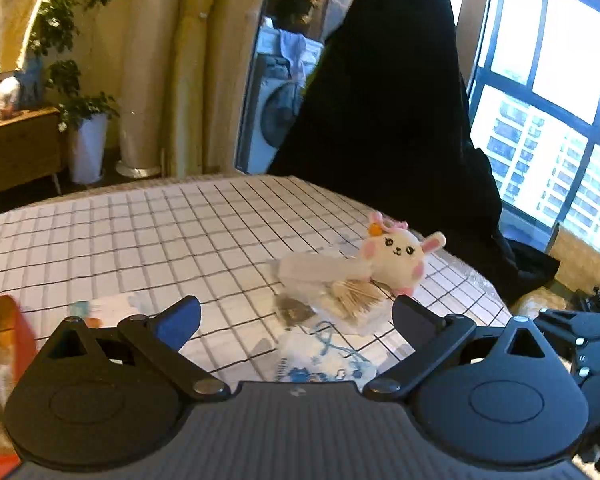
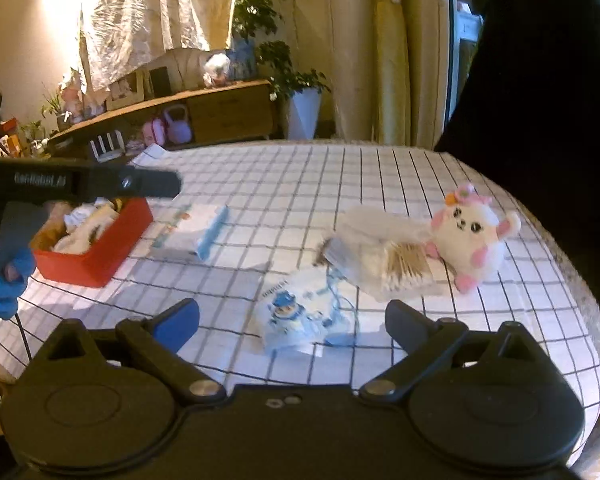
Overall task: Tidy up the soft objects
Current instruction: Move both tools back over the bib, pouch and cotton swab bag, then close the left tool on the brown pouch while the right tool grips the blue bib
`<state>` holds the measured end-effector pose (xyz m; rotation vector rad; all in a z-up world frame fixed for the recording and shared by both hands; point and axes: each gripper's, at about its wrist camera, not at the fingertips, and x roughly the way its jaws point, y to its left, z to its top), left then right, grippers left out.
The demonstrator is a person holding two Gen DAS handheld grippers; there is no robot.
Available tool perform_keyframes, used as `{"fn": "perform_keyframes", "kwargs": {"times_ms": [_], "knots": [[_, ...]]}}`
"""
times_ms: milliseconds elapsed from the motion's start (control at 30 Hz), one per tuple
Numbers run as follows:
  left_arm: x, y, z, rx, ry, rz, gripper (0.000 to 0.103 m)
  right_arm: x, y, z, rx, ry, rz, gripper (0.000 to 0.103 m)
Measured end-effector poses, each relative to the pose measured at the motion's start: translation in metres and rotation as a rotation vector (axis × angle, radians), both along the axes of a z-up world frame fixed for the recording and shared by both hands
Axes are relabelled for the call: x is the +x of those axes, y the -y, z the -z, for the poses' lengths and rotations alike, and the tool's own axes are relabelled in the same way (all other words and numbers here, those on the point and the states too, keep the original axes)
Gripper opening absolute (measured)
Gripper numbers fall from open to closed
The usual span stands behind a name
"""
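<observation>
nearest the lens in the right wrist view, the right gripper [image 2: 292,320] is seen with its jaws spread wide and nothing held between them; a small white packet printed with a blue cartoon figure [image 2: 296,312] lies flat on the checked tablecloth [image 2: 300,184] in the gap between the fingers, untouched. the left gripper [image 1: 296,316] is likewise released and empty, its jaws wide apart above the same packet [image 1: 320,356].

beyond the packet, a white bunny plush [image 2: 468,236] with pink cheeks and a pink bow is laid on its back on the cloth, its head toward the right edge of the table. its long axis runs left to right across the view, continued by a fluffy white piece [image 2: 376,220] stretching leftward. just beside it, a clear bag of wooden toothpicks [image 2: 400,264] rests on the cloth, touching the plush.

further left, a white and blue flat pack [image 2: 196,228] is seen, and near it a red box [image 2: 96,240] already filled with soft items. the left gripper's black body is visible above that box, held by a blue-gloved hand [image 2: 8,280].
</observation>
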<state>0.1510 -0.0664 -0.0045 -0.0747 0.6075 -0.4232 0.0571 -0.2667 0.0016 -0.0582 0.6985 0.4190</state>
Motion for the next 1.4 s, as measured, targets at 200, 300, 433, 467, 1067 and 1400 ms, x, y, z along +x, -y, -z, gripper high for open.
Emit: {"fn": "perform_keyframes", "kwargs": {"times_ms": [200, 300, 433, 467, 1067, 1400], "knots": [[0.027, 0.042, 0.025, 0.117, -0.001, 0.024, 0.103, 0.015, 0.004, 0.024, -0.006, -0.037, -0.008, 0.099], [0.043, 0.053, 0.038, 0.150, -0.022, 0.041, 0.103, 0.020, 0.004, 0.032, -0.009, -0.043, -0.012, 0.099], [0.070, 0.057, 0.061, 0.197, -0.073, 0.020, 0.103, 0.028, 0.000, 0.041, -0.021, -0.043, -0.033, 0.099], [0.076, 0.056, 0.067, 0.205, -0.085, 0.009, 0.103, 0.030, -0.002, 0.044, -0.025, -0.046, -0.040, 0.099], [0.131, 0.069, 0.121, 0.264, -0.140, 0.033, 0.102, 0.072, -0.041, 0.084, -0.100, -0.057, -0.131, 0.099], [0.141, 0.076, 0.130, 0.257, -0.136, 0.054, 0.084, 0.074, -0.055, 0.096, -0.154, -0.041, -0.139, 0.092]]}}
